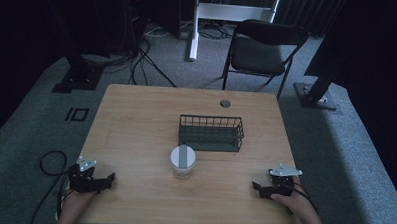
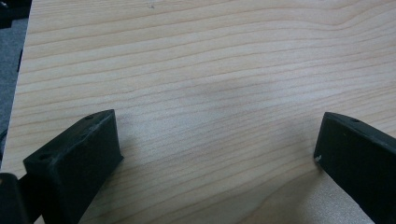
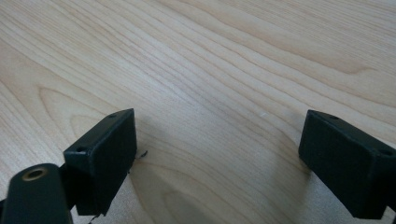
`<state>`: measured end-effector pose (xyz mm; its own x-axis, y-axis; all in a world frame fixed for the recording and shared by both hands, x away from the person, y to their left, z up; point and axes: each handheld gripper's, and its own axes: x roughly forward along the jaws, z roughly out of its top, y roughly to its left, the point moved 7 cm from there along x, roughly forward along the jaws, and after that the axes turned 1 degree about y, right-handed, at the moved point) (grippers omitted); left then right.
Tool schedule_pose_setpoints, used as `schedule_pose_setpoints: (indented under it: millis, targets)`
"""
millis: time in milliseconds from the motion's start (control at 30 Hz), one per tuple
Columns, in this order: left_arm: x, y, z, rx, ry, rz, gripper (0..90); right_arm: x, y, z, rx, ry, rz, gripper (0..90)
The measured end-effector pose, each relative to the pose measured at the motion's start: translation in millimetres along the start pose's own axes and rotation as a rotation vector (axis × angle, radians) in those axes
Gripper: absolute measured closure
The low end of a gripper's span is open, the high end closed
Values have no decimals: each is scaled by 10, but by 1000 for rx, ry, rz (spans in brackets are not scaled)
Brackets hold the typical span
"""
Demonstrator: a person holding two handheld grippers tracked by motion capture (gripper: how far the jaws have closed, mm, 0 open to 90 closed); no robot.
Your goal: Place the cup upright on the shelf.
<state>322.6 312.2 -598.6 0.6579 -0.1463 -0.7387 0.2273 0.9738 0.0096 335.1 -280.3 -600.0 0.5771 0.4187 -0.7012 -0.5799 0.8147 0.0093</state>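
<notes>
left gripper [image 2: 217, 154]: jaws spread wide, nothing between them, bare wood grain beneath; seen from the high view [image 1: 95, 181] it rests at the near left corner of the table [image 1: 136, 120], jaws pointing inward. right gripper [image 3: 219, 158]: jaws likewise spread wide and holding nothing, wood beneath; in the high view [image 1: 269, 188] it sits at the near right edge, a hand [image 1: 298, 203] wrapped around its rear, jaws also pointing toward the middle. both appear parked in a ready pose, each about equally far from the centre, likely so either can reach in. jar [image 1: 183, 161]: small clear container with a white lid bearing a grey strip, upright, near the middle of the table, between the two grippers and well apart from both; untouched. wire basket [image 1: 211, 133]: dark, rectangular, empty as far as can be told, standing just beyond the jar, probably the place the jar is meant to go. folding chair [image 1: 261, 49]: dark, on the carpet beyond the far edge of the table. writing: no readable brand, label or lettering; the strip on the lid is too small to make out.
</notes>
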Motion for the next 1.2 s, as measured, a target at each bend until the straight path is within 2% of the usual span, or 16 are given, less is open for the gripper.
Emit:
schedule_pose_setpoints:
  millis: [700, 1200]
  targets:
    - [-4, -1, -5, 0, 0, 1, 5, 4, 3, 5, 7, -1, -7, 109]
    - [-6, -3, -8, 0, 0, 1, 5, -37, -11, -4, 55, -15, -49, 110]
